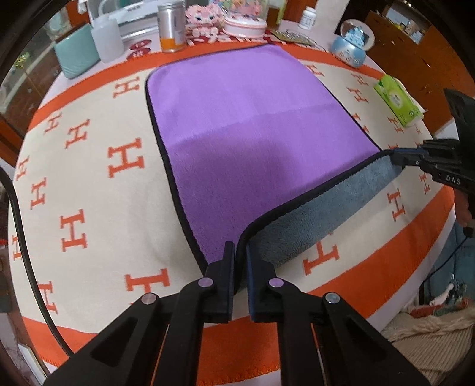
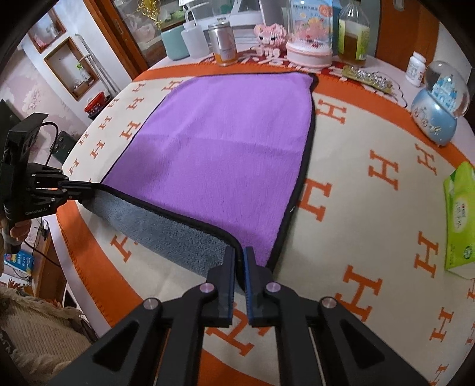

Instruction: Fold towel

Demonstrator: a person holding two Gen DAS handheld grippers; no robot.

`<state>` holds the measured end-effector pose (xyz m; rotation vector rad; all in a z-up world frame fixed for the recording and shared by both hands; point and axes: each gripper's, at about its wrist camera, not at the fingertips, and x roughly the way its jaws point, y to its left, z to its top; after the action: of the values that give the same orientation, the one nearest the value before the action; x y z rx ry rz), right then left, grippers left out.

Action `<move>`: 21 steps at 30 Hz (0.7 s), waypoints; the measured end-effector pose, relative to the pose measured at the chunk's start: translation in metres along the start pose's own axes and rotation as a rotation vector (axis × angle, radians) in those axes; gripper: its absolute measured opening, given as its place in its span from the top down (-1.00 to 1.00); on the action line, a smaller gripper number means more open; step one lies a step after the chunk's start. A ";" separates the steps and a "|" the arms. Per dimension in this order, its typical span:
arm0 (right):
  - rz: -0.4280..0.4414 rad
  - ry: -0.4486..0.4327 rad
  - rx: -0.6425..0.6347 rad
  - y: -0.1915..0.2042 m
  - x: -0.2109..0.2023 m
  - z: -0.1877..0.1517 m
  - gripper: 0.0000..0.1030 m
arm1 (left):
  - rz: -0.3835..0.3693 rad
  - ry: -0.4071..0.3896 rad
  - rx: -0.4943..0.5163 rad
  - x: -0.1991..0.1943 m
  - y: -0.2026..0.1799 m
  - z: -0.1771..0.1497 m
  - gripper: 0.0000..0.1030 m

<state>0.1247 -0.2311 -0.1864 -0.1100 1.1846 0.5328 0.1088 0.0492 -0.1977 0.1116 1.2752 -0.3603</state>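
Observation:
A purple towel (image 1: pixel 252 124) with black trim and a grey underside (image 1: pixel 320 207) lies spread on the orange-and-cream blanket; it also shows in the right wrist view (image 2: pixel 225 154). My left gripper (image 1: pixel 241 252) is shut on the towel's near left corner and holds it lifted. My right gripper (image 2: pixel 240 252) is shut on the near right corner. The near edge hangs raised between the two, grey side showing (image 2: pixel 166 231). The right gripper also shows in the left wrist view (image 1: pixel 400 157), and the left gripper in the right wrist view (image 2: pixel 86 190).
The blanket (image 1: pixel 89 184) covers a round table. At the far edge stand a teal cup (image 1: pixel 75 56), a white bottle (image 1: pixel 107 38), a metal can (image 1: pixel 172 26), a pink box (image 1: pixel 245 25) and a snow globe (image 1: pixel 350 44). A green tissue pack (image 2: pixel 460 219) lies at the right.

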 end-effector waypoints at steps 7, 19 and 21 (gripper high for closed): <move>-0.020 -0.074 0.017 0.000 -0.014 0.013 0.90 | 0.000 -0.041 -0.099 -0.018 0.020 0.011 0.90; -0.102 -0.190 0.031 -0.007 -0.025 0.073 0.90 | 0.079 -0.159 -0.168 -0.033 0.033 0.073 0.90; -0.121 -0.209 0.036 -0.012 -0.024 0.088 0.90 | 0.094 -0.178 -0.167 -0.035 0.037 0.086 0.90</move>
<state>0.1990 -0.2186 -0.1331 -0.0918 0.9769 0.4060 0.1911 0.0669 -0.1437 -0.0022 1.1147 -0.1778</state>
